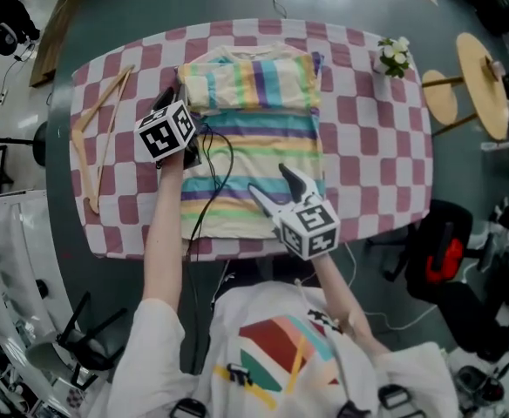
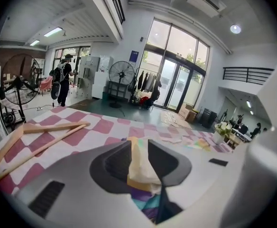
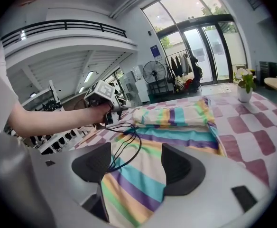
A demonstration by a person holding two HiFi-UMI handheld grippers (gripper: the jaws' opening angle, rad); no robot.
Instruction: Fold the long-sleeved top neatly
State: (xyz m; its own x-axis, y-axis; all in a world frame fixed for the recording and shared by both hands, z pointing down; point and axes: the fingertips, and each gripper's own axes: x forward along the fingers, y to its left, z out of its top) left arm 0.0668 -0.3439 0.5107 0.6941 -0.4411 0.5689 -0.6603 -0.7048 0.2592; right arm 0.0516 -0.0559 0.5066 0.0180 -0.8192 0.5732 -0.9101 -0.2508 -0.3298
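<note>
The striped long-sleeved top (image 1: 254,138) lies flat on the checkered table (image 1: 368,146). Its upper part is folded into a band (image 1: 246,84) across the far end. My left gripper (image 1: 169,96) rests at that band's left end. In the left gripper view a fold of cream and striped cloth (image 2: 141,165) sits between the left gripper's (image 2: 139,144) parted jaws, which do not squeeze it. My right gripper (image 1: 269,181) hovers open over the near right part of the top (image 3: 176,127). Nothing is between the right gripper's (image 3: 136,151) jaws.
A wooden hanger (image 1: 98,133) lies on the table's left side. A small vase of white flowers (image 1: 394,57) stands at the far right corner. A black cable (image 1: 215,172) trails over the top. Round wooden stools (image 1: 481,85) stand right of the table.
</note>
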